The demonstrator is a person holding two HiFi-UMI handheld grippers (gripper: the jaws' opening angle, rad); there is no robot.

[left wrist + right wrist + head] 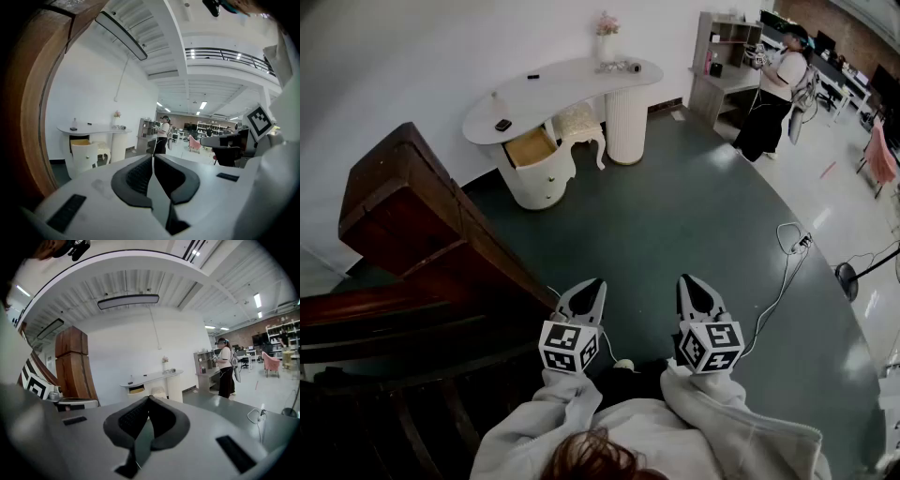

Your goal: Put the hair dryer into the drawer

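- Soft grey sleeves at the bottom edge, one behind each marker cube
- Left gripper: white hard shell, black ribbed pads pressed flat together, nothing pinched
- Right gripper: same build, jaws closed tip to tip, empty; just beside the left one, both over the floor
- Dark polished wooden staircase close on the left, blocky edge hemming in that side
- Matt grey-green floor: broad stretch of room ahead; thin white cable looping at the right
- White kidney-shaped dressing table on rounded pedestals against the wall; drawer pulled open, tan inside
- White carved stool between the pedestals
- What looks like the hair dryer on the tabletop's far end beside a flower vase, well apart from drawer and grippers
- Person standing by a shelf unit farther right
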